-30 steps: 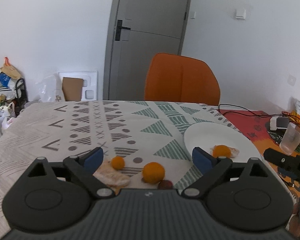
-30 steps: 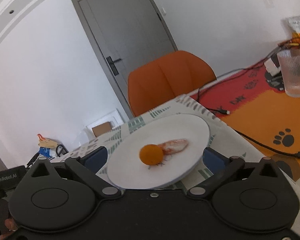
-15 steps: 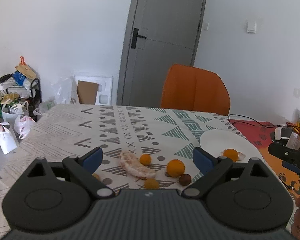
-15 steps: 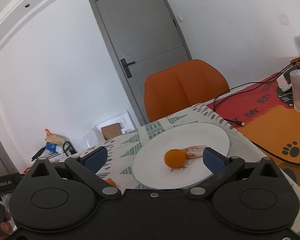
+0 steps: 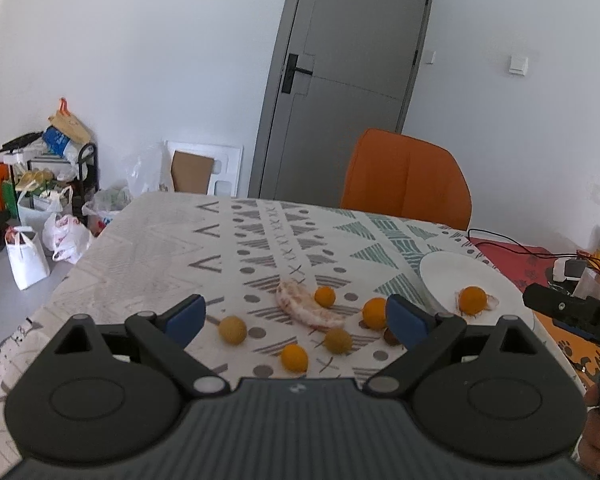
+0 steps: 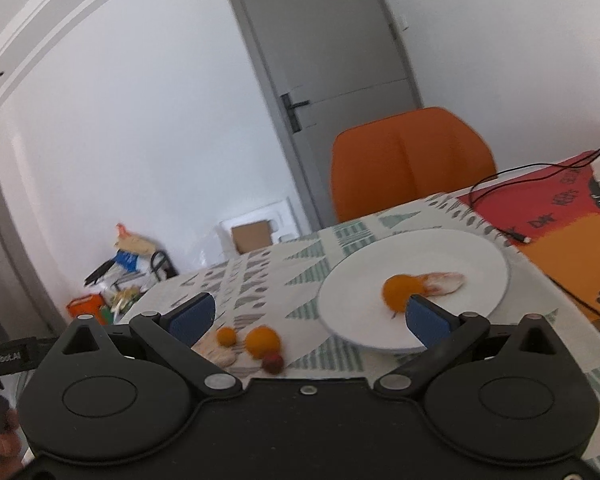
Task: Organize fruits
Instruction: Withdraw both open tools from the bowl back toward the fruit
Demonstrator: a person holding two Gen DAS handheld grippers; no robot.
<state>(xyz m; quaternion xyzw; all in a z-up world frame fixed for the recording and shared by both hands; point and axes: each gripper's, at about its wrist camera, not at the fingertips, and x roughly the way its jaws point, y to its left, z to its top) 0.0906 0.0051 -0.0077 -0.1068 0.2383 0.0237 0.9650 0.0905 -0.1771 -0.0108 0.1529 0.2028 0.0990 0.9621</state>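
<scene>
Several small orange and yellow fruits point(image 5: 293, 357) lie on the patterned tablecloth around a pale peeled fruit segment point(image 5: 307, 311), with a small dark red fruit point(image 6: 272, 361) beside them. A white plate point(image 5: 444, 276) at the right holds one orange fruit point(image 5: 472, 300) and a pale segment point(image 6: 444, 282). My left gripper point(image 5: 296, 318) is open and empty above the loose fruits. My right gripper point(image 6: 310, 316) is open and empty, in front of the plate point(image 6: 480, 264).
An orange chair point(image 5: 406, 182) stands behind the table. A red and orange mat point(image 6: 572, 216) with black cables lies right of the plate. Bags and a cluttered rack point(image 5: 40, 184) stand on the floor at the left, before a grey door point(image 5: 348, 80).
Both grippers have pulled back and up from the table, so more loose fruits show. The right view has swung left, off the cup.
</scene>
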